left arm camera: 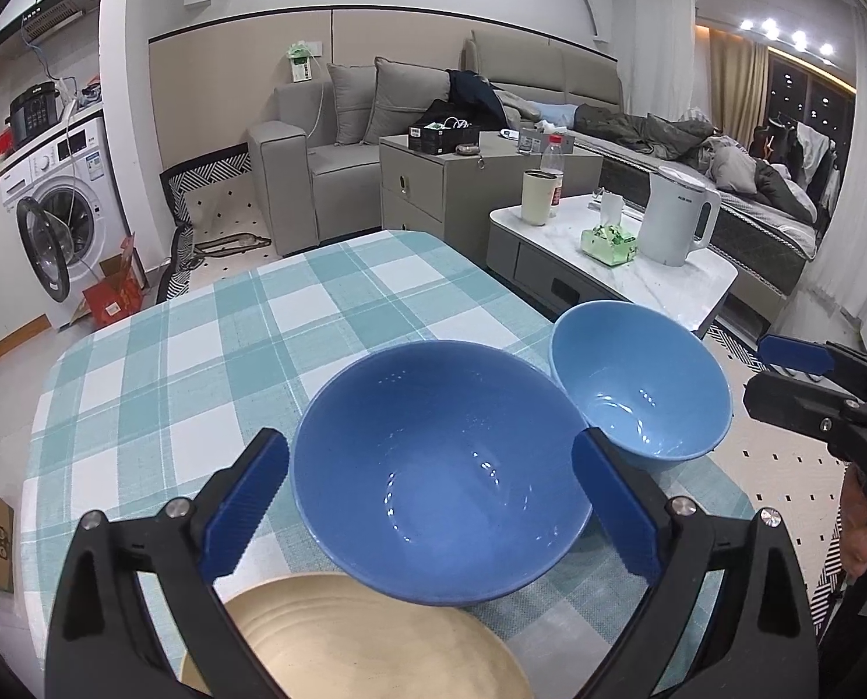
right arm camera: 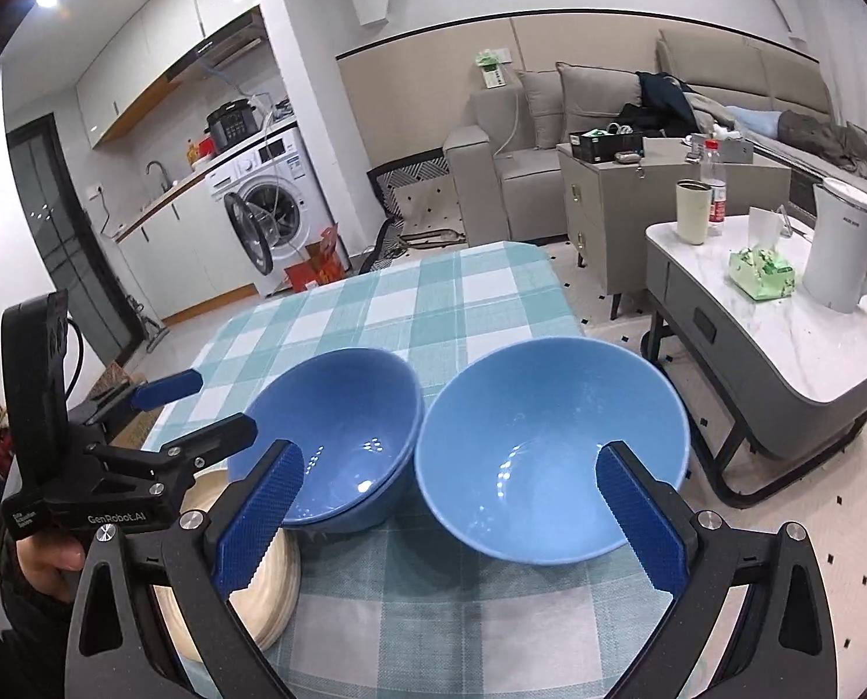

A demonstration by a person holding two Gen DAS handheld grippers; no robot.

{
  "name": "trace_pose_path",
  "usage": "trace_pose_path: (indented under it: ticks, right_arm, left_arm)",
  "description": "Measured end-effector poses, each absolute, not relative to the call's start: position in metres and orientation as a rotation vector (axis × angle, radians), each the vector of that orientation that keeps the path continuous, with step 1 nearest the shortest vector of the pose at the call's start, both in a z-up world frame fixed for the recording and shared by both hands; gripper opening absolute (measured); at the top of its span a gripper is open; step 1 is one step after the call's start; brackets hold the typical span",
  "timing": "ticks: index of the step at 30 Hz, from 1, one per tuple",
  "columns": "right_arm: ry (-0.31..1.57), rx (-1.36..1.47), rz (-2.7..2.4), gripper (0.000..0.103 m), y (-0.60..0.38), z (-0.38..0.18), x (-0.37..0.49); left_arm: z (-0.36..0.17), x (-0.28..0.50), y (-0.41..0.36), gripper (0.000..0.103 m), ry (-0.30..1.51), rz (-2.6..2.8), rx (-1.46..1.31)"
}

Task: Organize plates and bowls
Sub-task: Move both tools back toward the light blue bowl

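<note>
- Left wrist view shows the left gripper (left arm camera: 430, 501) with its blue-padded jaws spread wide on either side of the glossy, round, deep-blue ceramic bowl (left arm camera: 439, 466); neither pad touches the bowl wall, so nothing is pinched yet.
- That darker bowl sits straight ahead of the left jaws, on the teal-and-white checked tablecloth (left arm camera: 200, 361), and its near edge overlaps the pale cream round plate (left arm camera: 346, 641) that lies closest to the camera.
- Just right of the darker bowl stands the lighter sky-blue round bowl (left arm camera: 637, 384), rims close together but apart as far as I can tell.
- Right wrist view shows the right gripper (right arm camera: 448, 515) equally spread, its jaws flanking the lighter bowl (right arm camera: 550, 448), which lies dead ahead; the right hand is clearly the nearer one to it.
- Seen from there, the darker bowl (right arm camera: 328, 437) seems to show a second rim beneath it, perhaps a nested pair; I cannot be sure.
- Both bowls are round, upright and empty, with no long axis to align to; judging by this, each rim could be taken from any side.
</note>
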State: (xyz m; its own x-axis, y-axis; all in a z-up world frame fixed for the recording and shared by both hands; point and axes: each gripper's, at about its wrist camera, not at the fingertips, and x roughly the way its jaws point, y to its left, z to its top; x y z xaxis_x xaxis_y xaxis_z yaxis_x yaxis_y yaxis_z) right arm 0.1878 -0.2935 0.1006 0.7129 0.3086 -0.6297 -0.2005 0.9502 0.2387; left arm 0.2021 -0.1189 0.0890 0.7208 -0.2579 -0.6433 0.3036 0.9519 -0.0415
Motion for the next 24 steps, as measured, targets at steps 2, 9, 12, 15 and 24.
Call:
trace_pose_path:
  ticks: [2, 9, 12, 15, 24]
  right_arm:
    - [0.726, 0.163, 0.265, 0.102, -0.298, 0.099, 0.189]
    - [0.744, 0.202, 0.22, 0.102, -0.317, 0.094, 0.191]
    - [0.745, 0.217, 0.212, 0.102, -0.323, 0.093, 0.191]
    - [0.752, 0.218, 0.198, 0.102, -0.327, 0.09, 0.193]
    - [0.791, 0.229, 0.139, 0.102, -0.34, 0.077, 0.203]
  left_arm:
    - [0.089, 0.204, -0.121, 0.099, 0.705, -0.314, 0.064]
    - [0.09, 0.211, -0.137, 0.099, 0.712, -0.338, 0.067]
    - [0.091, 0.213, -0.146, 0.099, 0.712, -0.354, 0.076]
    - [0.09, 0.216, -0.155, 0.099, 0.715, -0.368, 0.089]
    - [0.087, 0.234, -0.174, 0.099, 0.743, -0.397, 0.108]
